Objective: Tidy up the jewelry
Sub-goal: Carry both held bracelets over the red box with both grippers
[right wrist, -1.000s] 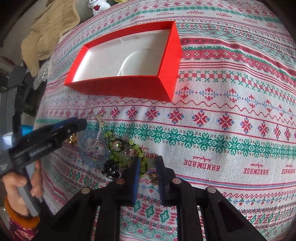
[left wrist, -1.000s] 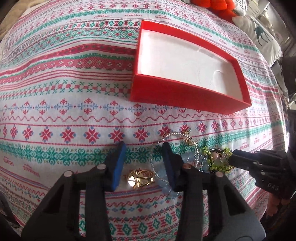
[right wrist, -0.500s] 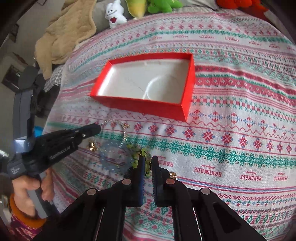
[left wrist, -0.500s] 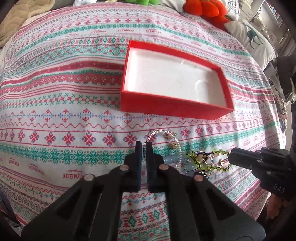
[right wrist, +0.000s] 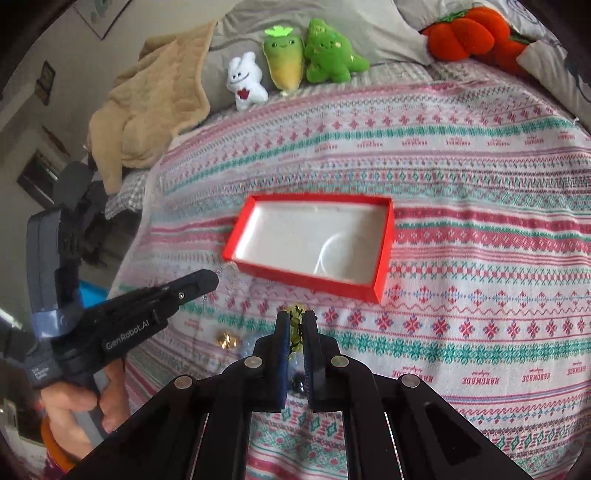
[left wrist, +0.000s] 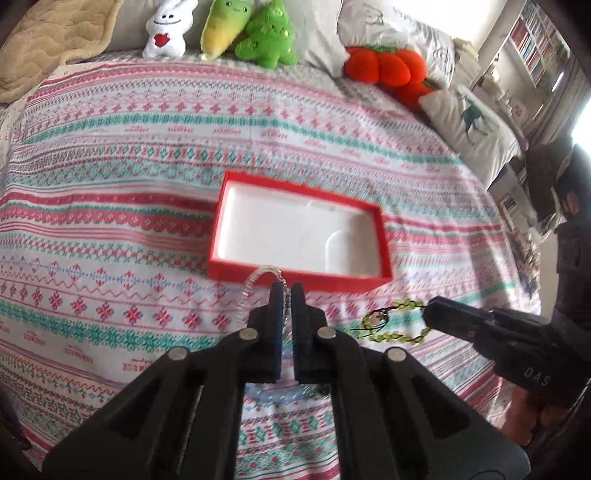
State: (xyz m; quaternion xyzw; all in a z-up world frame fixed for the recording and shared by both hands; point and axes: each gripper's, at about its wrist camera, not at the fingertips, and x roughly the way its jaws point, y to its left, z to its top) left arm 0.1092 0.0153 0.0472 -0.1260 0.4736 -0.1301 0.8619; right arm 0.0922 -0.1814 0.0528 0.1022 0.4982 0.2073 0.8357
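Green bracelet [right wrist: 295, 326] in R gripper [right wrist: 296, 321].

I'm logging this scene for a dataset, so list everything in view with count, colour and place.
red box: 1, red with white inside, empty, centre of bedspread
bedspread: 1, white with red and teal bands, under everything
clear beaded bracelet: 1, clear, hanging from left gripper
green beaded bracelet: 1, lime green, hanging from right gripper
gold trinket: 1, gold, on bedspread
plush toys: 3, white, yellow-green, green, far edge
orange plush: 1, orange, far right
beige blanket: 1, beige, far left
left gripper: 1, black, shut on clear bracelet
right gripper: 1, black, shut on green bracelet
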